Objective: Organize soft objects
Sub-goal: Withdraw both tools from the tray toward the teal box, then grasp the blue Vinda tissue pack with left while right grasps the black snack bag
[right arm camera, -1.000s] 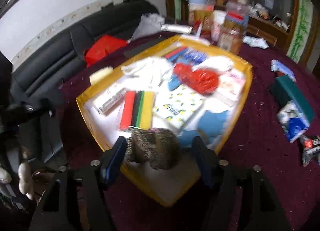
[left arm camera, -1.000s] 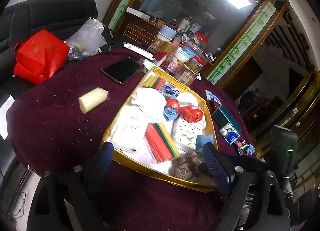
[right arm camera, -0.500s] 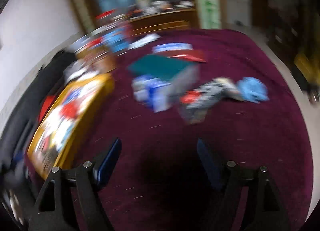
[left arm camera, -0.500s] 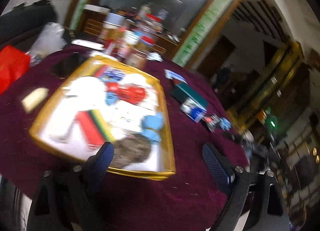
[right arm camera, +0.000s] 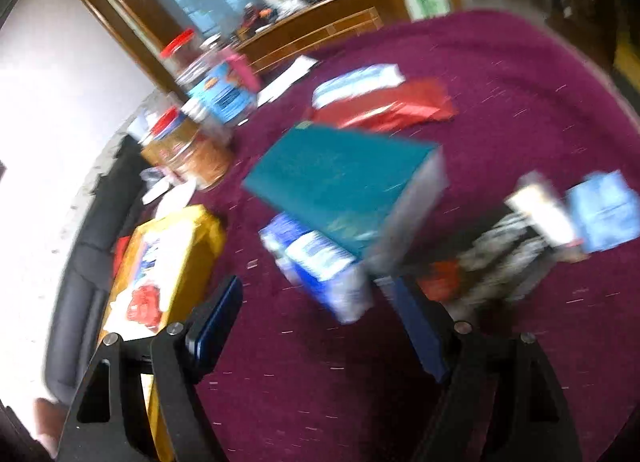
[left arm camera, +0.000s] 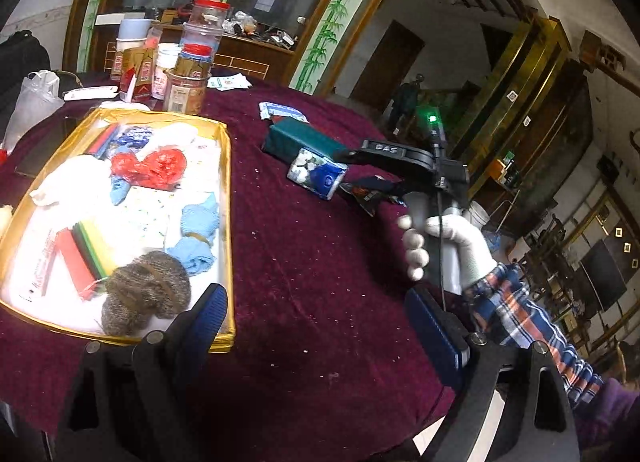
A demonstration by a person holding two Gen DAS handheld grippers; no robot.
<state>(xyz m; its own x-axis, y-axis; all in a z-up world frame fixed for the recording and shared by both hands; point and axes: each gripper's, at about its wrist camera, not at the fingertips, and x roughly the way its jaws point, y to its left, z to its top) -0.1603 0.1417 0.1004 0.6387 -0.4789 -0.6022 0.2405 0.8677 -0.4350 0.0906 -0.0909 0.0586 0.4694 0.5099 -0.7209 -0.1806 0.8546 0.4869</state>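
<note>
Brown knitted sock bundle: it lies in the gold-rimmed tray, released a second ago.
Right gripper: your jaws have just widened, empty, swung toward the blue tissue pack.
Left gripper: wide apart, empty.
Meaning: one item sorted; next waits on the maroon cloth.

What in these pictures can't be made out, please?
- Right wrist view: motion blur smears the labels on the teal box and the blue pack.
- Left wrist view: the right tool hides part of the dark wrapper.
- Left wrist view: the tray's near-left corner is cut off by the edge.
</note>
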